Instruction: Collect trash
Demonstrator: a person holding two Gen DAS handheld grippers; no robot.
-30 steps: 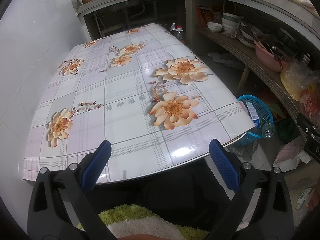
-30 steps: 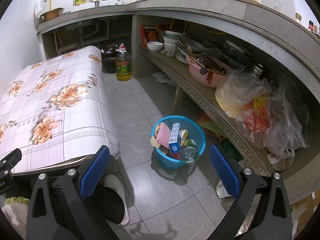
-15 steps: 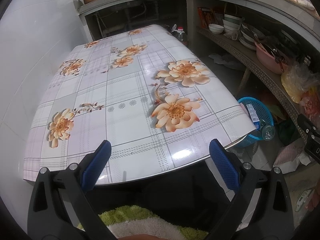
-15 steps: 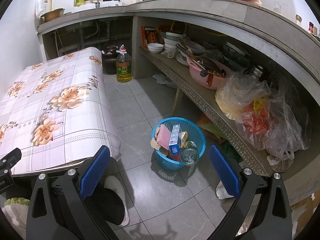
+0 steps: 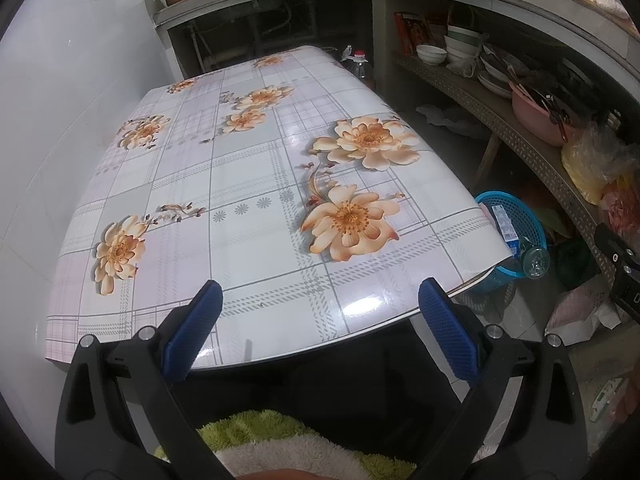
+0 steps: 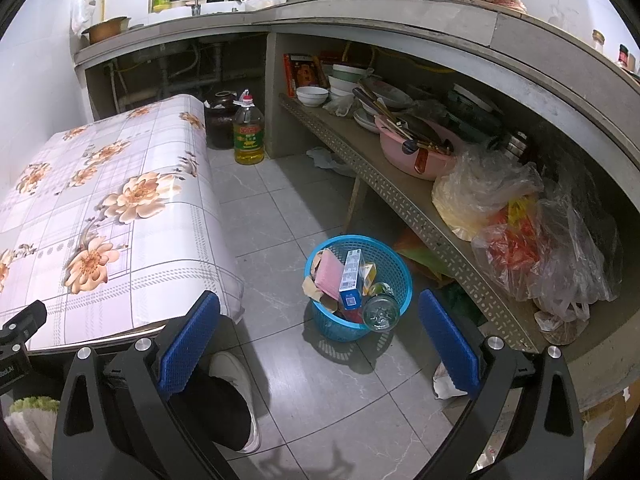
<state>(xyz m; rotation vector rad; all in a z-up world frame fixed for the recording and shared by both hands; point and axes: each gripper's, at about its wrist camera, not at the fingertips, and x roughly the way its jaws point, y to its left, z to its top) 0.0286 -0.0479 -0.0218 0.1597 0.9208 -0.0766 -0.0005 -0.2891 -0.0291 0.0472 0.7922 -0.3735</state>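
The oil bottle (image 6: 249,133), far ahead of the right gripper (image 6: 320,340), is wearing a green-and-red label too small to read. Little is changing since a second ago; the left gripper (image 5: 320,322) is edging slightly nearer the floral table (image 5: 248,184). Both grippers are gaping wide, holding nothing. The blue trash basket (image 6: 394,270) is sitting just ahead between the right fingers, holding a blue carton (image 6: 351,276) with unreadable print, half hidden behind the table from the left.

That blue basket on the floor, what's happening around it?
A person holds a two-finger tool in each hand, collecting trash. The blue basket already holds cartons and a glass jar. The right gripper hangs over the floor near it, the left gripper over the flowered table. Both have jaws open and empty.
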